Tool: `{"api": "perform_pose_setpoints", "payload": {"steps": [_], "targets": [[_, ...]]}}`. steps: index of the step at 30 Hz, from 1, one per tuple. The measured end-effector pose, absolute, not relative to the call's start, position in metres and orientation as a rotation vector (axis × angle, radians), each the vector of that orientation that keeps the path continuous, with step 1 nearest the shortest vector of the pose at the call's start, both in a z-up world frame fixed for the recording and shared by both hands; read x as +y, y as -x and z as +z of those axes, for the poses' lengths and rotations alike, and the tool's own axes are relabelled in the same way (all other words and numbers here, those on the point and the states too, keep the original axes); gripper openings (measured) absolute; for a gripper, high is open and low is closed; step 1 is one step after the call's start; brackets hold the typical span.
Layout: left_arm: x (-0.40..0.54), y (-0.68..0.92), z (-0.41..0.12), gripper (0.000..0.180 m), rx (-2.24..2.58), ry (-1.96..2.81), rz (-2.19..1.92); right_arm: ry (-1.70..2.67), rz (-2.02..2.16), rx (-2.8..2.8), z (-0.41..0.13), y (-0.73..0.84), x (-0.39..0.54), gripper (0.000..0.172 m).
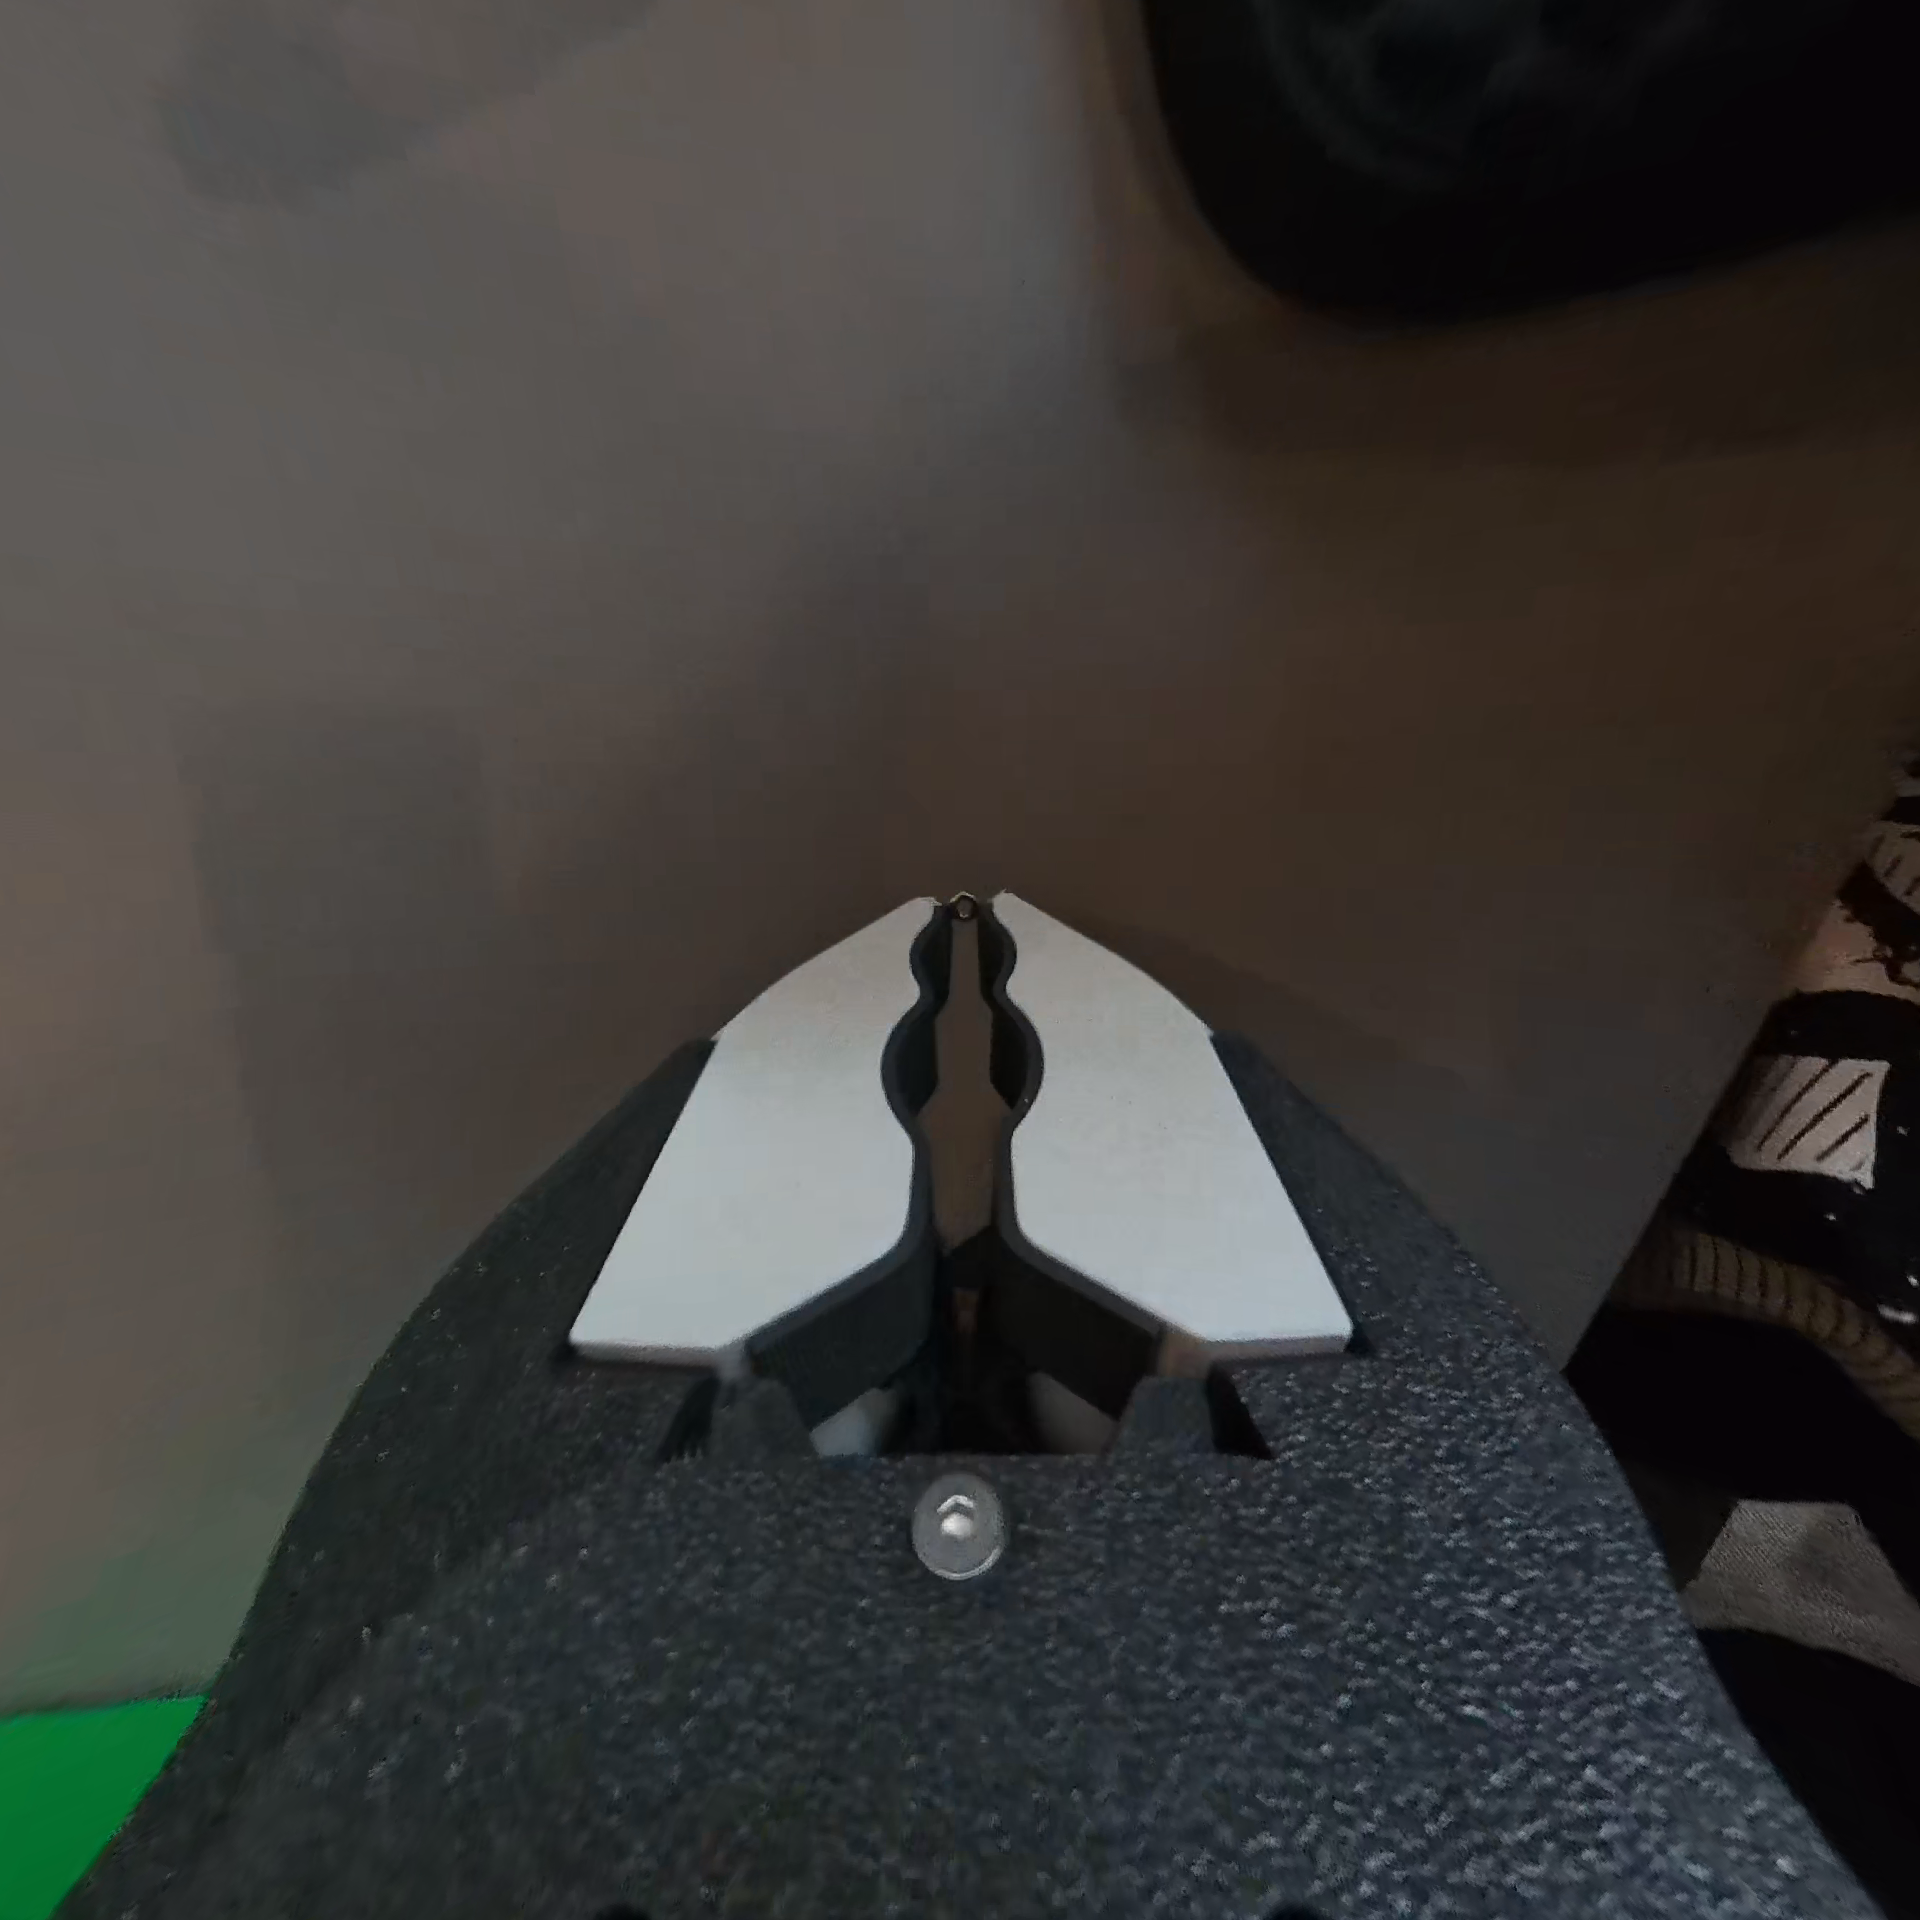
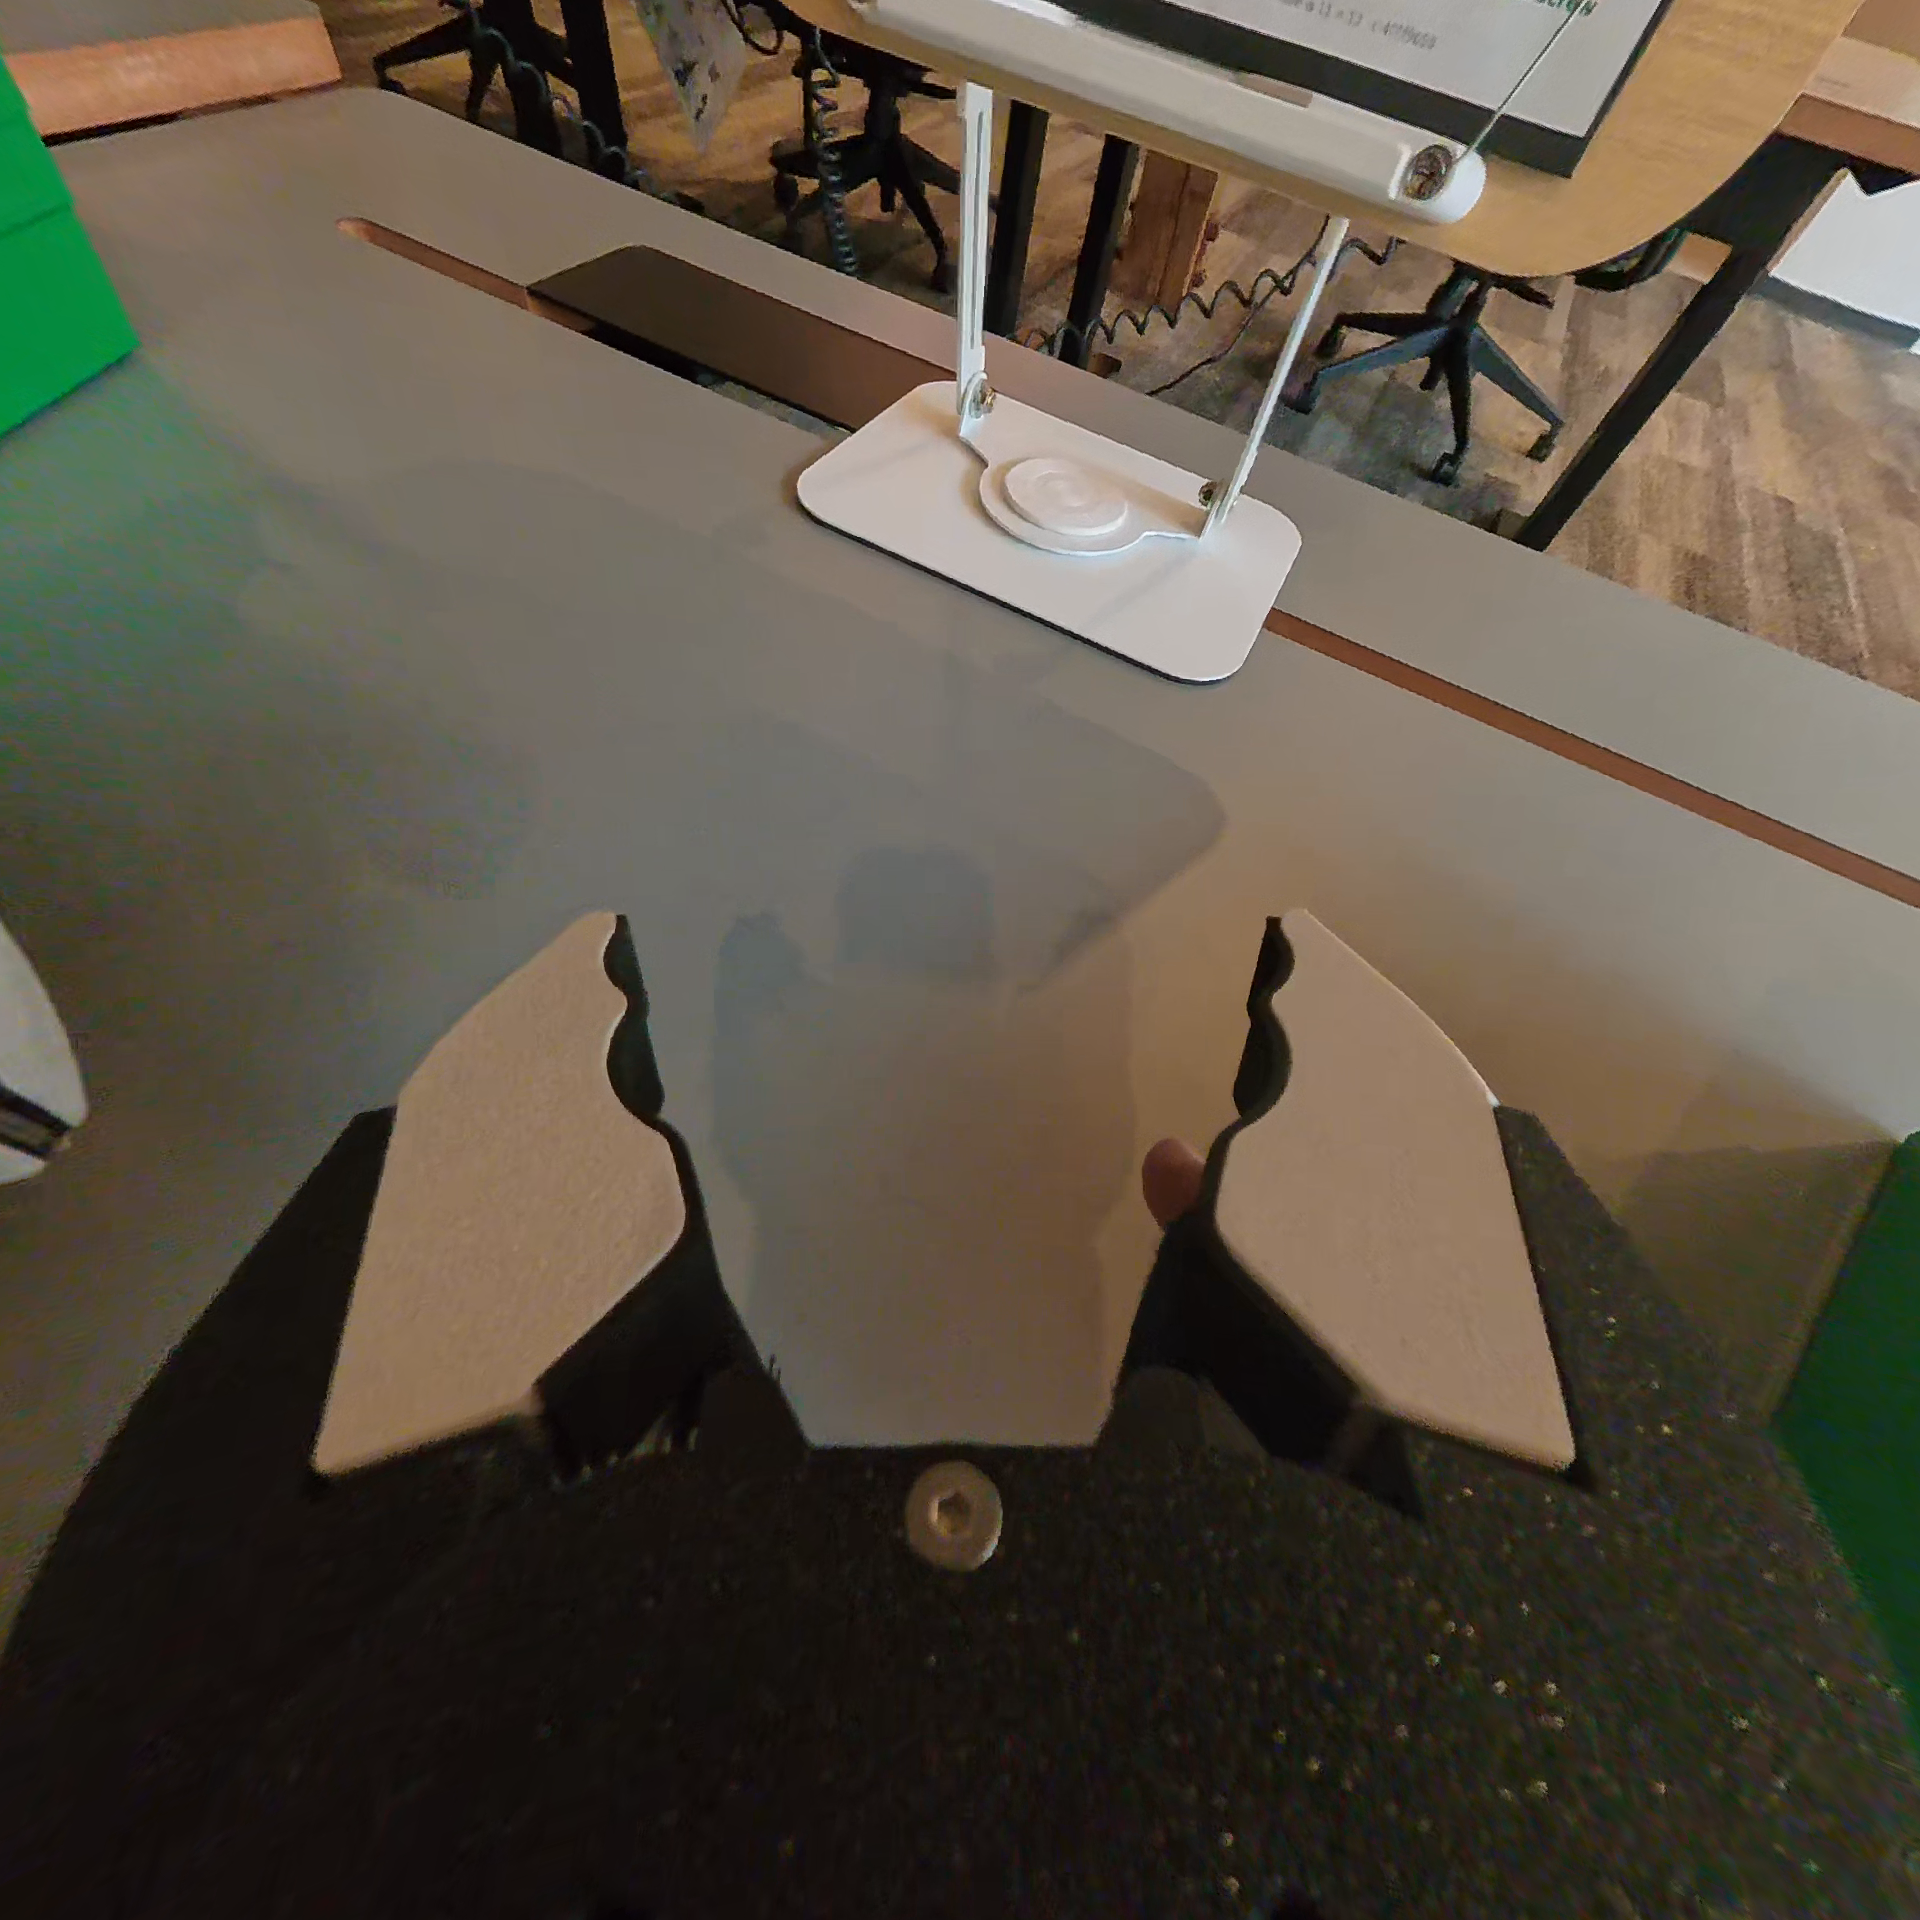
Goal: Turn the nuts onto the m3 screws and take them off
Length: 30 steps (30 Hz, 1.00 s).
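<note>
My left gripper (image 1: pixel 965 906) jaws clamped on a tiny nut (image 1: pixel 965 905) at their tips, right gripper (image 2: pixel 940 935) jaws wide apart over bare grey tabletop (image 2: pixel 520 623), white stand (image 2: pixel 1049 530) far ahead, green box (image 2: pixel 52 260) far left.

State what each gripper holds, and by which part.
Left gripper: a tiny metal nut pinched at the very fingertips, by its opposite sides. Right gripper: wide open, nothing held.

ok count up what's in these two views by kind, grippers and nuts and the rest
grippers: 2, left pinching a nut, right open
nuts: 1
white stands: 1
screws for the nut: 0 visible
total: 4
</note>
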<state>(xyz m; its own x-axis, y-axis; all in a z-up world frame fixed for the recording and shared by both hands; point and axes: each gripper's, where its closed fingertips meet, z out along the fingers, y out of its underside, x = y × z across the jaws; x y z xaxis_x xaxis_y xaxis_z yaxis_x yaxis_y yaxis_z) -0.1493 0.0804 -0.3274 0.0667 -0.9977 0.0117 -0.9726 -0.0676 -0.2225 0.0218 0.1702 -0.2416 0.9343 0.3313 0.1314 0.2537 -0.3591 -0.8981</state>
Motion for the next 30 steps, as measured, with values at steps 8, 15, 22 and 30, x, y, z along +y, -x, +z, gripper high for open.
{"api": "perform_pose_setpoints", "payload": {"steps": [8, 15, 22, 30], "targets": [[0.08, 0.147, -0.343, 0.005, 2.094, 2.198, -0.197, 1.963, 0.079, -0.436, -0.242, -0.021, 0.17, 0.11], [0.077, 0.145, -0.345, 0.004, 2.111, 2.201, -0.203, 1.968, 0.075, -0.439, -0.244, -0.021, 0.17, 0.11], [0.077, 0.145, -0.34, 0.015, 2.066, 2.21, -0.261, 1.969, 0.073, -0.437, -0.244, -0.022, 0.169, 0.109], [0.097, 0.158, -0.285, 0.043, 1.615, 2.106, -0.485, 1.981, 0.076, -0.46, -0.247, -0.019, 0.169, 0.107]]}}
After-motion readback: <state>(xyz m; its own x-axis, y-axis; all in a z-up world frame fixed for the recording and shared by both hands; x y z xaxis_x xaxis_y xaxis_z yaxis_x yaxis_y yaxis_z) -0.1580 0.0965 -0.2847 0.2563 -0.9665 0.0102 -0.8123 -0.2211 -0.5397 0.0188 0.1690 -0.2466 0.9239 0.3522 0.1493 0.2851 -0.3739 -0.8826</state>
